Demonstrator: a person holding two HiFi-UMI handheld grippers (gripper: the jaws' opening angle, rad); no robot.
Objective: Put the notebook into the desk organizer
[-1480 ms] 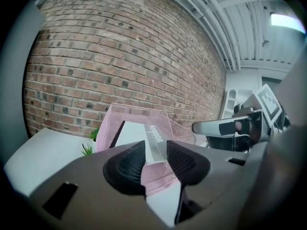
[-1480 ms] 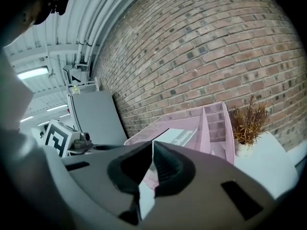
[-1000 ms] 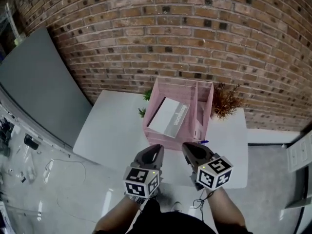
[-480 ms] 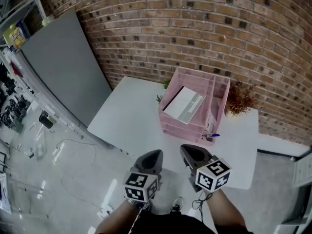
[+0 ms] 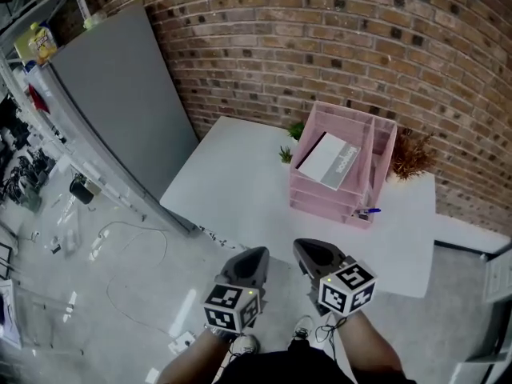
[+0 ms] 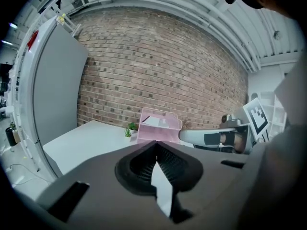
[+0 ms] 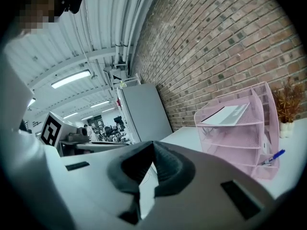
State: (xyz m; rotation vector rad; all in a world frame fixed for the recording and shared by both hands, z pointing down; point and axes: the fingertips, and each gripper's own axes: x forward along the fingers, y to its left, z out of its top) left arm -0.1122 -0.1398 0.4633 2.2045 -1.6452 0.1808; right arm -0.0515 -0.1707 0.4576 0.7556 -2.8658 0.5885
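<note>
The pink mesh desk organizer (image 5: pixel 364 126) stands on the white table (image 5: pixel 240 182) by the brick wall. A white and grey notebook (image 5: pixel 330 160) lies on its top shelf; it also shows in the left gripper view (image 6: pixel 154 121) and the right gripper view (image 7: pixel 229 115). Both grippers hang well back from the table, over the floor. My left gripper (image 5: pixel 254 256) is shut with nothing in it, as the left gripper view (image 6: pixel 156 142) confirms. My right gripper (image 5: pixel 306 250) is likewise shut and empty (image 7: pixel 153 143).
A blue pen (image 5: pixel 370 211) lies at the organizer's front right corner. Small green plants (image 5: pixel 290 141) and a dried brown plant (image 5: pixel 414 157) flank it. A tall grey panel (image 5: pixel 112 94) leans at the left. Cables (image 5: pixel 120 238) lie on the floor.
The head view has pulled back and turned left, so the table and organizer sit farther up and right. Both grippers have drawn away from the table edge. The left gripper's jaws have shut.
</note>
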